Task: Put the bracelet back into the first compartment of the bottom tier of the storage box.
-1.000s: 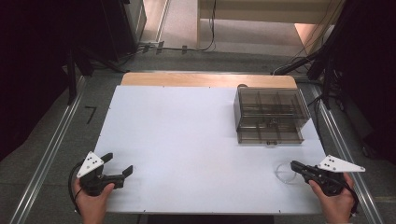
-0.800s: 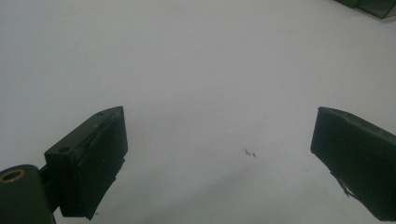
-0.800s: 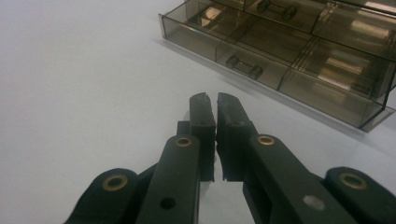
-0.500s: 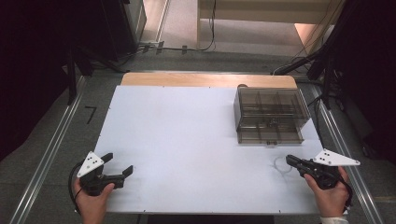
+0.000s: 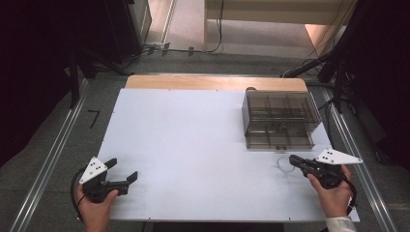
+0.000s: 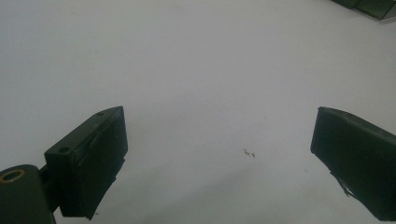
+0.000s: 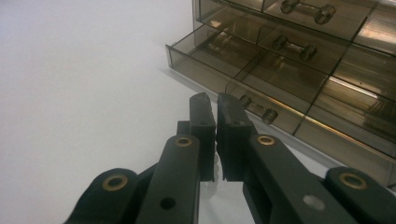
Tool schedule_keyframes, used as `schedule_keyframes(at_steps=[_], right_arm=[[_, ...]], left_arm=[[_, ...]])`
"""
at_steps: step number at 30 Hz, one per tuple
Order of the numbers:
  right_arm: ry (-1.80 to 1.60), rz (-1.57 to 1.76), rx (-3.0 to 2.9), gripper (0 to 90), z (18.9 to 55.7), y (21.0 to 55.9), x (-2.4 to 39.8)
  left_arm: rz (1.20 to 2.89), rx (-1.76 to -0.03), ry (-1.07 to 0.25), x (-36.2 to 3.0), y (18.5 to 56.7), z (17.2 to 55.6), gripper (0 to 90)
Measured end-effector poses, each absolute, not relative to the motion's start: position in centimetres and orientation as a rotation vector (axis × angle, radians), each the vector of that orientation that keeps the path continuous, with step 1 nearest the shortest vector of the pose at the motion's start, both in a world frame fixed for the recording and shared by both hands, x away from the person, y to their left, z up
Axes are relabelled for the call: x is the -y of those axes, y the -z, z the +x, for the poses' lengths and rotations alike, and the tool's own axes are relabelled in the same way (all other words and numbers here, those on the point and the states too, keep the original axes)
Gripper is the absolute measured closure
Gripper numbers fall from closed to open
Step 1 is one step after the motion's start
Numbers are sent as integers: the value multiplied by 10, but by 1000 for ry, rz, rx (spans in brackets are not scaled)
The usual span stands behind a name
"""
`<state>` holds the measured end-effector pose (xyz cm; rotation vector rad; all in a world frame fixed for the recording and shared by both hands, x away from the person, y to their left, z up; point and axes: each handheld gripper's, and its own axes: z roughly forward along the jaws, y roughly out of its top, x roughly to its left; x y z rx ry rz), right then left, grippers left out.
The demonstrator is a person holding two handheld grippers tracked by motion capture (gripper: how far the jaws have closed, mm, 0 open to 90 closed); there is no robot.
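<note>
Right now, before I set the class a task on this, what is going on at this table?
A person sits at a white table, a pair of tongs in each hand. The left tongs rest near the front left corner, open and empty. The right tongs are shut and point at a small clear ring lying just in front of a smoky plastic drawer box. Whether they grip the ring is unclear.
</note>
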<state>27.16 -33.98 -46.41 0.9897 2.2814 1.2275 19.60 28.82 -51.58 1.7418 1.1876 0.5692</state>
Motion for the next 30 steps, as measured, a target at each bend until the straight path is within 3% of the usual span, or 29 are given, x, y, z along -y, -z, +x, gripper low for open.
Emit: schedule_keyframes(at_steps=[30], right_arm=[[-1238,947,-2273,837,308,441,313]], left_arm=[[1741,-1184,-562,-288,516,196,45]])
